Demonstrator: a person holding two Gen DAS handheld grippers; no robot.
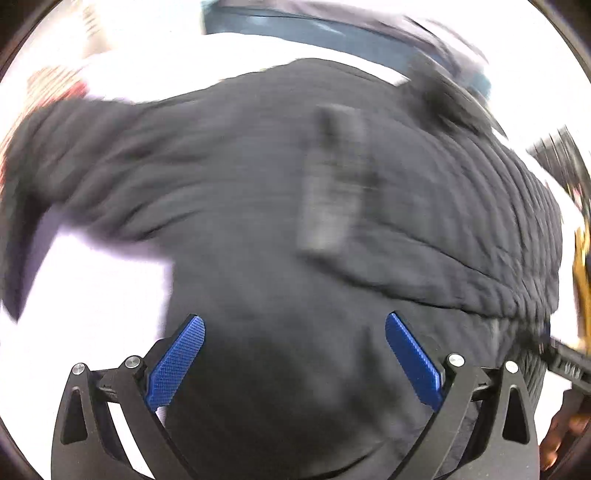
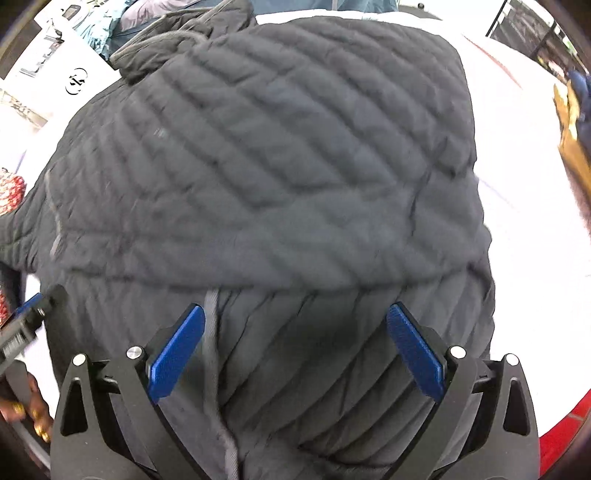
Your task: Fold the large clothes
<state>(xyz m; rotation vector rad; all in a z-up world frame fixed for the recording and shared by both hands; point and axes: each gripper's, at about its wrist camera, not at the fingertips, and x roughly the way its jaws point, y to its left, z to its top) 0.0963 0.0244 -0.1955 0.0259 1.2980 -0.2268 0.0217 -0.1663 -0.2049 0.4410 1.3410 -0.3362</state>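
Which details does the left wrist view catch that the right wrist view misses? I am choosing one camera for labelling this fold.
Only the left wrist view shows a grey rectangular label on the smooth lining, a sleeve trailing left, and the left gripper with its jaws apart.

Only the right wrist view shows the quilted panel folded over, the hood, a grey zipper strip, and the right gripper with its jaws apart.

Both show the dark quilted jacket on the white table.
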